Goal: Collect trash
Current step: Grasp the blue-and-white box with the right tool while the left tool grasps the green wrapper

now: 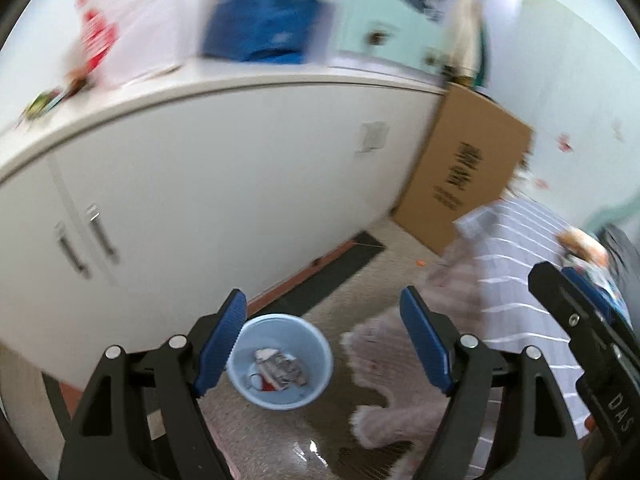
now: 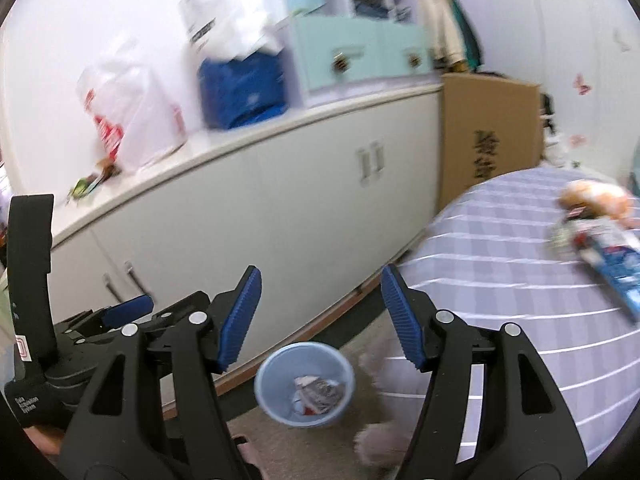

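Observation:
A light blue bin [image 1: 280,360] stands on the floor by the white cabinet, with crumpled wrappers [image 1: 280,372] inside. It also shows in the right wrist view [image 2: 305,388]. My left gripper [image 1: 324,336] is open and empty, high above the bin. My right gripper [image 2: 320,304] is open and empty, also above the bin; it shows at the right edge of the left wrist view [image 1: 576,312]. On the striped tablecloth [image 2: 500,248] lie a blue snack wrapper [image 2: 600,256] and an orange-brown packet [image 2: 596,196].
A long white cabinet [image 2: 260,208] runs along the wall, carrying plastic bags [image 2: 132,108], a blue bag [image 2: 240,88] and a mint drawer unit [image 2: 360,56]. A cardboard box [image 2: 488,132] stands at its far end. A fringed cloth [image 1: 384,380] hangs from the table.

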`<state>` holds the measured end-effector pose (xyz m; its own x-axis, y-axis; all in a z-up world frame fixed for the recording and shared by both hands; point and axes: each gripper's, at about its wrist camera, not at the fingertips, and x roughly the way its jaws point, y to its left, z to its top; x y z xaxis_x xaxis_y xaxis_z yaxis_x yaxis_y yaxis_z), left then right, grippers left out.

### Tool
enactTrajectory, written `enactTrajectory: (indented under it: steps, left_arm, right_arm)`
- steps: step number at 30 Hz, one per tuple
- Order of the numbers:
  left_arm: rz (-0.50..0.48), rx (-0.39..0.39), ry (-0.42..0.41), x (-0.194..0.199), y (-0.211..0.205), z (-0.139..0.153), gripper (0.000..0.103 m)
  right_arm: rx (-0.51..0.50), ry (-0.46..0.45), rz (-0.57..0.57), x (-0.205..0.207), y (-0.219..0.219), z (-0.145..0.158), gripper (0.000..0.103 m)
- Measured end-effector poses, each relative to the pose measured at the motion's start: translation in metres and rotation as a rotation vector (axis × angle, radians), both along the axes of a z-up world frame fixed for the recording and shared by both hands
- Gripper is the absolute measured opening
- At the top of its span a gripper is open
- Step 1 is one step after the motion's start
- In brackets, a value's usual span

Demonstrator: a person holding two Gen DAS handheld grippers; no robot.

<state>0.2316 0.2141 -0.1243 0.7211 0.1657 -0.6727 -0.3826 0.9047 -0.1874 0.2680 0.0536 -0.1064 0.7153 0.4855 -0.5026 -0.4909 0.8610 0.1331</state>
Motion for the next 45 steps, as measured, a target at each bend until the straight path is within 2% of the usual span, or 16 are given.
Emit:
enactTrajectory:
  steps: [4,9,14,17,22,25,26,27,28,32,39,45]
  left_arm:
    - [-0.16,-0.012,-0.004,0.023,-0.062,0.019,0.077]
    - [-0.283,0.002,0.015,0.043,-0.128,0.022,0.077]
    - [-0.362,0.011,0.041,0.071,-0.171,0.014,0.077]
    - [-0.384,0.028,0.061,0.084,-0.19,0.01,0.077]
    - [-0.431,0.03,0.072,0.108,-0.21,0.006,0.077]
    - [-0.452,0.036,0.078,0.119,-0.215,0.003,0.077]
    - [-0.456,0.04,0.081,0.124,-0.217,0.001,0.077]
    - [-0.466,0.044,0.082,0.129,-0.22,0.0,0.077]
    - [-0.477,0.049,0.082,0.134,-0.222,-0.001,0.077]
    - [-0.521,0.059,0.089,0.155,-0.233,-0.007,0.077]
    - [-0.529,0.087,0.102,0.19,-0.247,-0.016,0.077]
    - [-0.546,0.03,0.126,0.209,-0.256,-0.025,0.075]
  right_arm:
    - [0.019,-0.024,-0.125,0.008,-0.08,0.019,0.068]
    - [0.034,0.004,-0.272,0.022,-0.17,0.02,0.069]
    - [-0.011,0.087,-0.279,0.05,-0.229,0.008,0.066]
    - [-0.049,0.124,-0.258,0.067,-0.241,0.003,0.058]
    - [-0.136,0.175,-0.163,0.1,-0.224,-0.009,0.051]
    - [-0.202,0.183,-0.181,0.116,-0.216,-0.019,0.05]
    - [-0.203,0.193,-0.184,0.12,-0.217,-0.022,0.047]
    - [-0.19,0.215,-0.176,0.124,-0.219,-0.026,0.042]
    - [-0.176,0.234,-0.167,0.127,-0.221,-0.03,0.032]
    - [-0.115,0.27,-0.141,0.131,-0.23,-0.035,0.025]
    - [-0.007,0.245,-0.174,0.125,-0.251,-0.025,0.022]
    - [0.014,0.23,-0.185,0.124,-0.255,-0.021,0.021]
